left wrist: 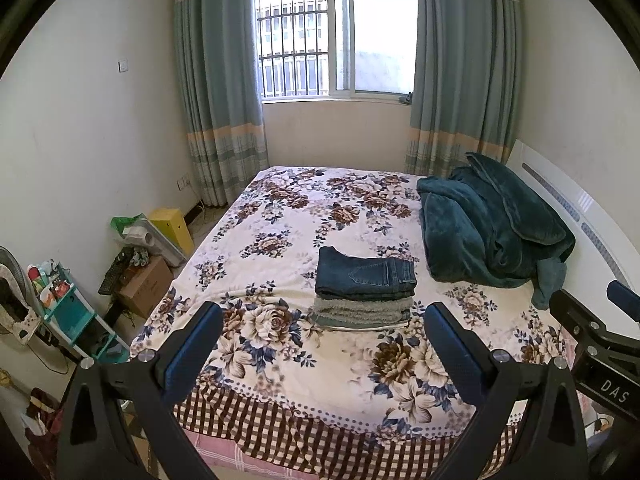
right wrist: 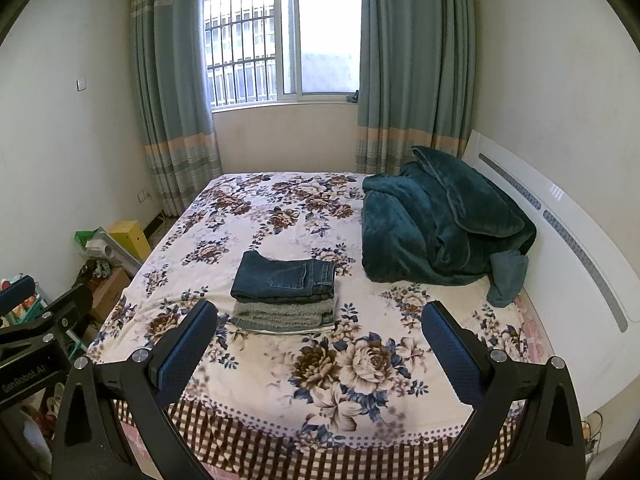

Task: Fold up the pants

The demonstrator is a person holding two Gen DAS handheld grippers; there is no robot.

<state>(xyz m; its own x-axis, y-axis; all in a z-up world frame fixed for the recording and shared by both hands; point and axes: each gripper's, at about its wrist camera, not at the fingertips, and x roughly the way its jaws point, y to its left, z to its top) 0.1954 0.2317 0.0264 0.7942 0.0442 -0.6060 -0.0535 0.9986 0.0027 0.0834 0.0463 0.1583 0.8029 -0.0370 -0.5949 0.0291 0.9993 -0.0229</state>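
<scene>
Jeans (left wrist: 366, 274) folded atop grey garment (left wrist: 362, 312), perhaps pants, both claws (left wrist: 324, 350) (right wrist: 320, 346) released, empty.

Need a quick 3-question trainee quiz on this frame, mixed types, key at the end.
1. True or false: the folded jeans lie on top of a grey folded garment.
2. Multiple choice: where is the teal blanket? A) on the floor; B) heaped on the bed against the white headboard; C) over the window.
3. Short answer: are the left gripper and right gripper holding anything?

Key:
1. True.
2. B.
3. No. Both are open and empty, held short of the stack above the bed's near edge.
</scene>
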